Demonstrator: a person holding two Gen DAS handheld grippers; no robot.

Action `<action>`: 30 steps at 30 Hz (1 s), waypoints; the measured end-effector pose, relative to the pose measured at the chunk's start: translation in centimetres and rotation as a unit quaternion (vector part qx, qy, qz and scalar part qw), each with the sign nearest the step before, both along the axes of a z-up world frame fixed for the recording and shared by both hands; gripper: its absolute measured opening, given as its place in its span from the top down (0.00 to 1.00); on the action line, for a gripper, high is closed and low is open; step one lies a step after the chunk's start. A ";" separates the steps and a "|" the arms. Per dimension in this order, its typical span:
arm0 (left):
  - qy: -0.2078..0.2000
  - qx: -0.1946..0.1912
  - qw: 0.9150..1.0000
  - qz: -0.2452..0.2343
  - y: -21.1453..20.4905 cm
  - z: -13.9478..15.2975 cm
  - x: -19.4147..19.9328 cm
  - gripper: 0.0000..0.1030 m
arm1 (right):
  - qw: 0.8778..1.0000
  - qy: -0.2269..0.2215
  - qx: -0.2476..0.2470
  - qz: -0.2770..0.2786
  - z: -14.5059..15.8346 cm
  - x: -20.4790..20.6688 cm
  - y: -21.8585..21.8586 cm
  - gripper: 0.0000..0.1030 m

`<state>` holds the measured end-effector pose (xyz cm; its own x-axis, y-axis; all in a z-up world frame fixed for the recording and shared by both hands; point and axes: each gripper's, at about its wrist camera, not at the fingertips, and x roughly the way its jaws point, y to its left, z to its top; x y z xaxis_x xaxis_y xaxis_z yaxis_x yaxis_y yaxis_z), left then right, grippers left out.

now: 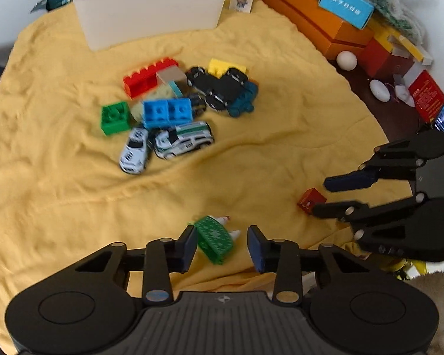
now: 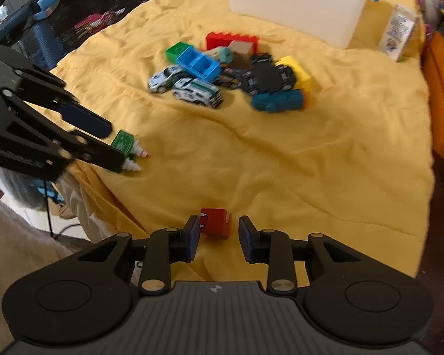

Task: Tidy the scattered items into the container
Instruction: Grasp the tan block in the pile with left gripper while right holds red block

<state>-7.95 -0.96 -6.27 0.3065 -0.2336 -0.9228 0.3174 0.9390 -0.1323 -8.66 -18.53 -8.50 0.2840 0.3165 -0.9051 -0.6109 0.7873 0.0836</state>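
Your left tongs (image 1: pixel 222 247) stand wide, with the green toy (image 1: pixel 214 239) lying between the fingers on the yellow cloth (image 1: pixel 251 153). It sits closer to the left finger and looks to touch it, though the blur makes that hard to settle; the right finger is clear of it. Its white cone tips point away from you.

Your right tongs (image 2: pixel 219 238) are wide as well, straddling the red cube (image 2: pixel 216 222). The cube rests on the cloth just beside the left finger, with a gap to the right finger. Neither toy is gripped.

Farther out, mid-cloth, the pile lies together: a red brick (image 1: pixel 148 77), a green brick (image 1: pixel 114 117), a blue brick (image 1: pixel 166 113), a yellow brick (image 1: pixel 222 66), two white cars (image 1: pixel 165 143), a black car (image 1: pixel 216 87) upside down and a teal toy (image 1: pixel 242 100) against it.

The white bin (image 1: pixel 151 9) stands upright at the far edge of the cloth, beyond the pile and well apart from both tongs. To your right, off the cloth, sit orange boxes (image 1: pixel 316 26).
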 end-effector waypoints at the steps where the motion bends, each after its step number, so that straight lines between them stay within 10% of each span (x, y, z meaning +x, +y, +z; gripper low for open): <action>1: 0.006 0.003 1.000 0.009 -0.1 -0.6 0.2 0.60 | 1.000 0.005 -0.001 0.004 -0.4 0.1 0.1 0.70; 20: -0.004 -0.010 0.999 0.032 2.1 -1.3 3.8 0.69 | 0.998 -0.057 0.021 -0.007 -0.3 4.2 2.9 0.78; 26: -0.084 -0.028 0.996 -0.009 2.3 3.3 6.1 0.41 | 0.998 -0.043 0.017 -0.042 -1.0 4.6 2.9 0.78; 30: -0.083 -0.036 0.995 0.028 1.8 3.6 11.3 0.42 | 0.997 -0.044 0.015 -0.065 -0.9 4.8 3.0 0.78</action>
